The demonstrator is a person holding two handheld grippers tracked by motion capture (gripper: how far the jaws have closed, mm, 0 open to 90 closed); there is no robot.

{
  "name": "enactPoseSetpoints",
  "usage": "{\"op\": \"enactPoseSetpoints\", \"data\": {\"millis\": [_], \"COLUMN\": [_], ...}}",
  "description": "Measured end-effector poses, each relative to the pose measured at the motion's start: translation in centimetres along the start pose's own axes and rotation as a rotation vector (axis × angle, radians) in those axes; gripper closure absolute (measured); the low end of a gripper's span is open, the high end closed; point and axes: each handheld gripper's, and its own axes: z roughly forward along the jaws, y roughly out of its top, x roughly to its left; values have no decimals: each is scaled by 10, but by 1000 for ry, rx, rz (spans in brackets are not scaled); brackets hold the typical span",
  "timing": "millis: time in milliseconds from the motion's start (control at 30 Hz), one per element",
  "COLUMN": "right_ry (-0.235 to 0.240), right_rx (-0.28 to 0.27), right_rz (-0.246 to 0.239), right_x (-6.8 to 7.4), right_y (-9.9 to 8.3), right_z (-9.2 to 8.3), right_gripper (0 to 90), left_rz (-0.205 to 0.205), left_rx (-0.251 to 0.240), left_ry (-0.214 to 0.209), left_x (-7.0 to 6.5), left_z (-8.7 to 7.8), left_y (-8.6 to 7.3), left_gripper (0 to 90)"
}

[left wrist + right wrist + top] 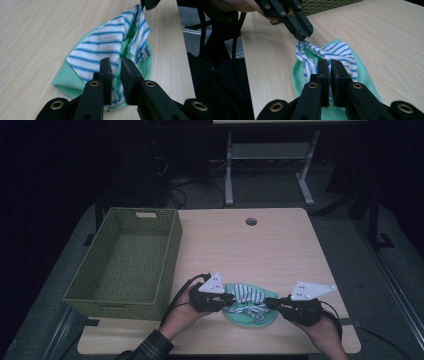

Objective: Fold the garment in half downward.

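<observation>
Jaws of both the left gripper [231, 297] and right gripper [267, 303] pinch opposite ends of the striped cloth [248, 294], atop the green cloth [270, 320] on the surface [260, 250]. Folding looks midway; the wicker basket [172, 265] holds nothing.

The striped cloth [110, 47] covers the middle of the green cloth [67, 77] beneath it. In the high view, the basket [127, 265] hides the table's [260, 245] left edge, and both forearms are cut off at the bottom.
</observation>
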Motion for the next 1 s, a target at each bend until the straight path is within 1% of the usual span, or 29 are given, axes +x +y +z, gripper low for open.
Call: {"op": "enactPoseSetpoints", "data": {"millis": [100,200,267,300,367,400,467,533,567,633,667,700,767,800,933,1000], "right_ry": [1,-9,-25,-33,-43,-46,-43,-27,-18,-5,0,5,17,18,34,43], "right_rx": [1,-3,-3,-4,-7,-4,4,27,35,45,49,52,56,58,74,89], "right_rz": [8,13,7,6,13,17,27,28,28,25,25,22,32,25,30,35], "right_x": [-2,-6,-8,-10,-15,-17,-22,-24,-22,-19,-17,-15,-12,-11,-6,-4], "right_y": [0,1,3,5,8,9,9,8,7,5,3,2,-1,-2,-9,-14], "right_z": [1,3,6,9,13,15,21,27,29,31,31,30,28,27,25,27], "right_gripper": [857,853,853,857,873,882,896,898,898,898,898,897,897,897,898,898], "left_rz": [-8,-24,-43,-46,-70,-72,-68,-60,-64,-56,-55,-59,-47,-48,-32,-34], "left_rx": [-3,13,26,32,42,48,67,78,77,84,92,90,104,107,123,135], "left_ry": [7,22,31,34,26,20,8,-10,-18,-33,-43,-52,-70,-82,-95,-99], "left_x": [3,11,17,19,22,22,20,16,14,11,8,6,0,-3,-9,-10], "left_z": [1,6,11,12,16,17,20,23,24,26,27,29,31,32,36,38], "left_y": [1,2,1,1,1,1,0,0,0,-1,-2,-3,-4,-5,-6,-7], "left_gripper": [765,766,784,797,828,839,854,855,858,857,857,857,856,855,849,847]}}
